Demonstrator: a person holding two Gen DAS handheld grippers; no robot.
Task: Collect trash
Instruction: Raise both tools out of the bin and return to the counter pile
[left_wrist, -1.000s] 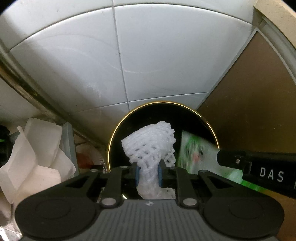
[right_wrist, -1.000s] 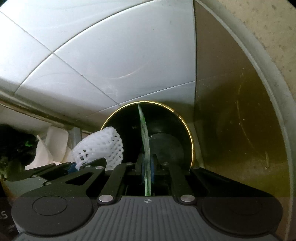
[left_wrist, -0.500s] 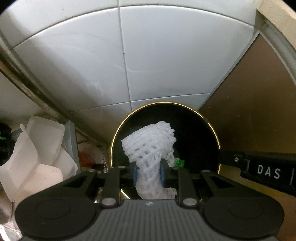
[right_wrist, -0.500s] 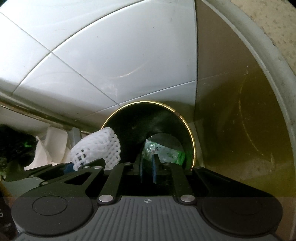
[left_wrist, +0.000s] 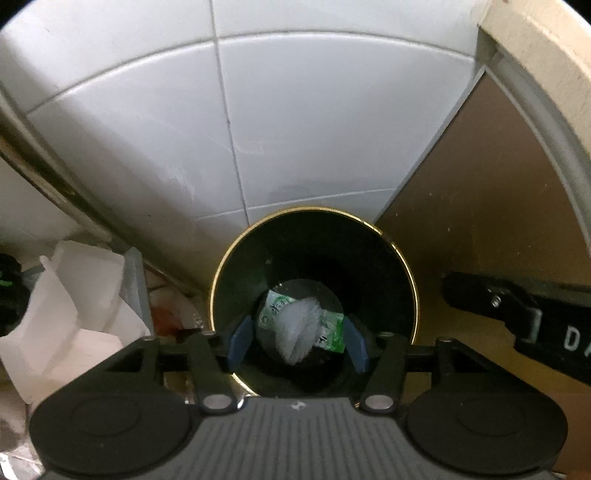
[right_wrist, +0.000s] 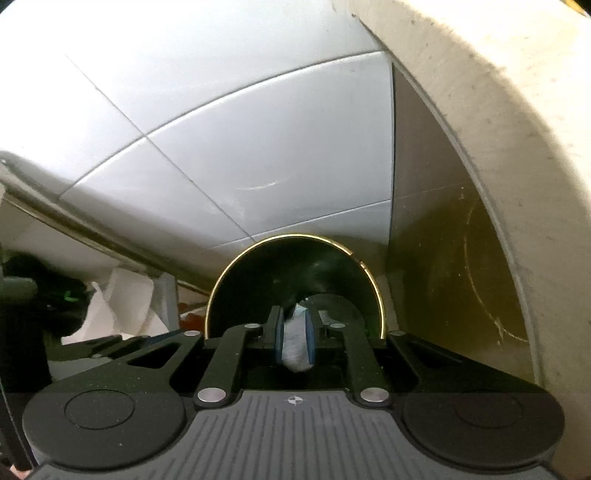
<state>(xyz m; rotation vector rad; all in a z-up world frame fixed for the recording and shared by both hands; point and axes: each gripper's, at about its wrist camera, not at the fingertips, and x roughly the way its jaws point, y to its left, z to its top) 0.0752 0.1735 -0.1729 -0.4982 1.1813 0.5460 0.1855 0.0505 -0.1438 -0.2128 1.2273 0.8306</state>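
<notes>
The left gripper hung over the black bin at six o'clock. Its jaws had just been opening, nothing between them, so the white foam net lay inside on the green wrapper. The right gripper was nearly together, holding nothing.

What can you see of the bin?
The bin is round and open-topped, with dark, glossy inner walls and a thin gold rim. It stands upright on the floor, in the corner between the white tiled wall and a brown panel. Inside at the bottom lie a green wrapper and a white foam net on top of it. No lid or liner shows.
</notes>
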